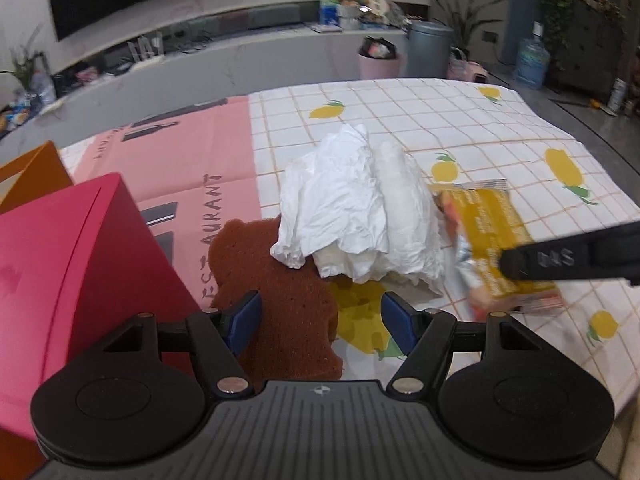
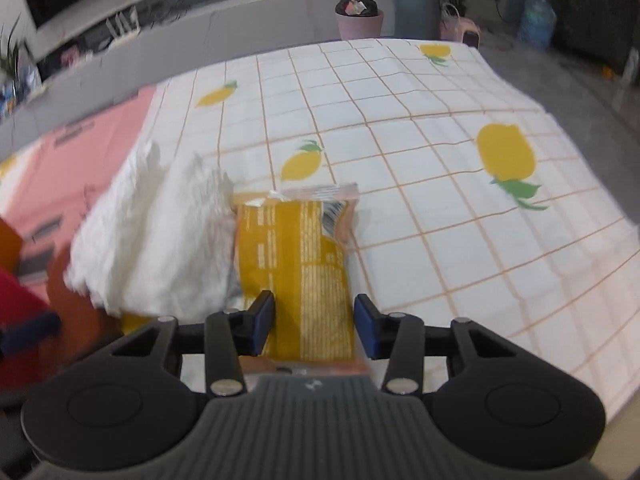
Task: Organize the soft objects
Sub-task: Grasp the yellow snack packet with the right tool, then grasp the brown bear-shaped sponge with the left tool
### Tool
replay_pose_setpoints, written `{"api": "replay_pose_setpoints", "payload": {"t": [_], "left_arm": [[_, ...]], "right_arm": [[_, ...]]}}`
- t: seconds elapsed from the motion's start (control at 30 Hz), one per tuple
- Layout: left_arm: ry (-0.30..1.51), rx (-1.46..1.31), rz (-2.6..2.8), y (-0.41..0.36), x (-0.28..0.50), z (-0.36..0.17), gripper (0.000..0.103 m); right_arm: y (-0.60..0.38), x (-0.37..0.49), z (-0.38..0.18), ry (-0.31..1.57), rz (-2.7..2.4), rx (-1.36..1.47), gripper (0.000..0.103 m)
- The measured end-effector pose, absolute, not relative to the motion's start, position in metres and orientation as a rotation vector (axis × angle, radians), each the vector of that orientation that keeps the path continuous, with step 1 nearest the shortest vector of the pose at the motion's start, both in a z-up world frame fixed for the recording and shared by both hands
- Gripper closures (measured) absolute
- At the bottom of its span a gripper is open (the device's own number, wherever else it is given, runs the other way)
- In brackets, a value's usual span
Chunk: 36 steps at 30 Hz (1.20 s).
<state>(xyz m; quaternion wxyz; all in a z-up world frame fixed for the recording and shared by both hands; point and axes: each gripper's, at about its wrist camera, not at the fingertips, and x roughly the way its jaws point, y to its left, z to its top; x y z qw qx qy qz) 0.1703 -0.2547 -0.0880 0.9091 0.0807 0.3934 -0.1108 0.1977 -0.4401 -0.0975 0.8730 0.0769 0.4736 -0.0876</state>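
Lying flat on the checked cloth (image 2: 420, 152), the yellow snack packet (image 2: 296, 264) runs its long axis from near to far in the right wrist view, its crimped end pointing away toward the far edge of the table. Beside it on the left, touching its edge, sits a heap of crumpled white paper (image 1: 356, 208), and a brown bear-shaped sponge (image 1: 280, 292) pokes out from under the near left of that heap. A pink printed sheet (image 1: 172, 160) covers the table's left part, with a red box (image 1: 80, 264) standing on it. Beyond the table are a grey bin (image 1: 428, 48), a pink basket (image 1: 378, 65) and a water jug (image 1: 532, 60).

The right gripper (image 2: 314, 326) straddles the packet's near end, jaws half apart; whether the pads press it I cannot tell. The left gripper (image 1: 320, 322) hangs wide over the sponge's right part, gripping nothing.
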Motion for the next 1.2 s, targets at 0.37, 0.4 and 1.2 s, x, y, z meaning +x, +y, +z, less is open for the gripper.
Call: {"api": "replay_pose_setpoints", "payload": {"t": [0.37, 0.4, 1.2], "left_arm": [[0.686, 0.403, -0.248, -0.302, 0.123, -0.110, 0.019], [0.682, 0.412, -0.256, -0.302, 0.119, -0.110, 0.019], [0.617, 0.108, 0.098, -0.271, 0.095, -0.099, 0.018]], "right_arm": [[-0.455, 0.193, -0.095, 1.002, -0.219, 0.202, 0.053], [-0.453, 0.193, -0.095, 1.003, -0.219, 0.196, 0.053], [-0.419, 0.223, -0.118, 0.997, -0.162, 0.049, 0.012]]}}
